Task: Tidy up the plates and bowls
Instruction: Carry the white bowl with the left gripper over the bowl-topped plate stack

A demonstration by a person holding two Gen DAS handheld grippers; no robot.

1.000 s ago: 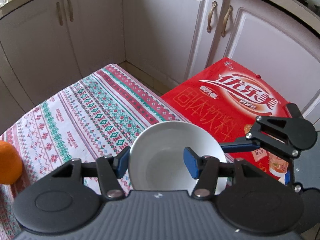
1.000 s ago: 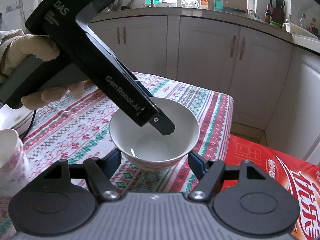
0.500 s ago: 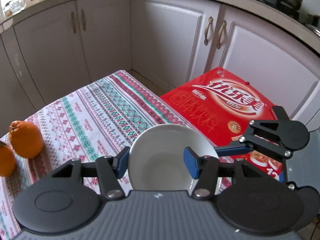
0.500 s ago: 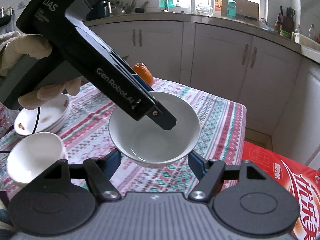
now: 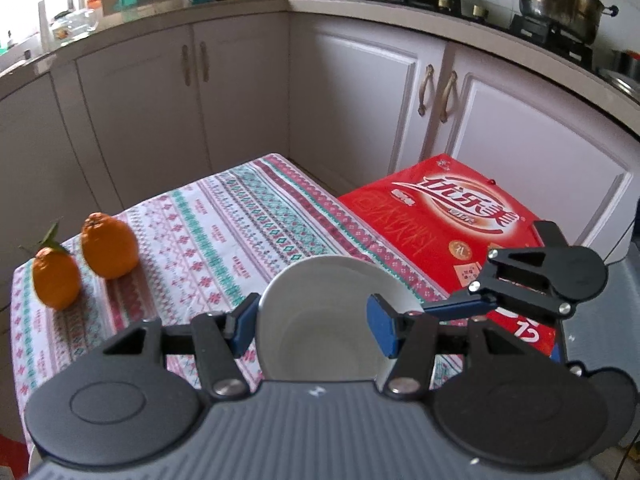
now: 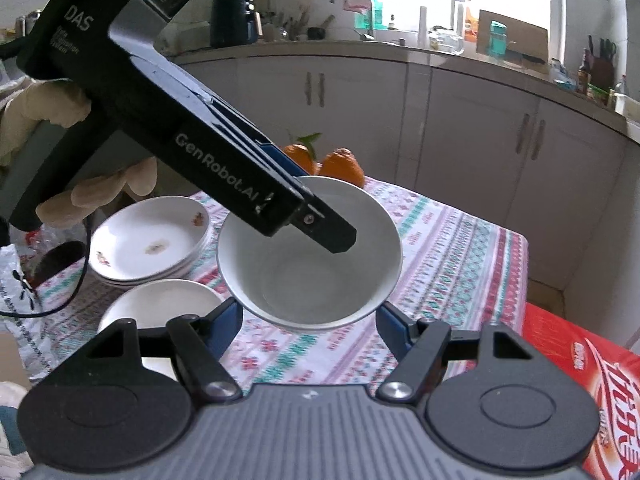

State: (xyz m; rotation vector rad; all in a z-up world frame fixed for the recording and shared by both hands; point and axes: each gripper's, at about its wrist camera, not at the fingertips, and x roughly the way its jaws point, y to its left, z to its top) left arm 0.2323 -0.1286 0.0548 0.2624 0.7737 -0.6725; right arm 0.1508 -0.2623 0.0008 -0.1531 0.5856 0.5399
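A plain white bowl (image 6: 310, 256) hangs in the air above the patterned tablecloth (image 6: 448, 256), tilted. My left gripper (image 5: 314, 326) is shut on the bowl (image 5: 320, 328), one finger inside and one outside the rim; its body shows in the right wrist view (image 6: 224, 176). My right gripper (image 6: 310, 322) is open just below and in front of the bowl, not touching it. A stack of flowered plates (image 6: 150, 240) lies at the left, with a second white bowl (image 6: 160, 308) in front of it.
Two oranges (image 5: 84, 260) stand at the table's far left corner. A red carton (image 5: 460, 236) sits on the floor beside the table's right edge. White cabinets (image 5: 360, 100) close in behind. A gloved hand (image 6: 44, 116) holds the left gripper.
The left gripper has lifted the bowl off the cloth and carried it up and towards the plate stack. The right gripper has followed under it, still open.
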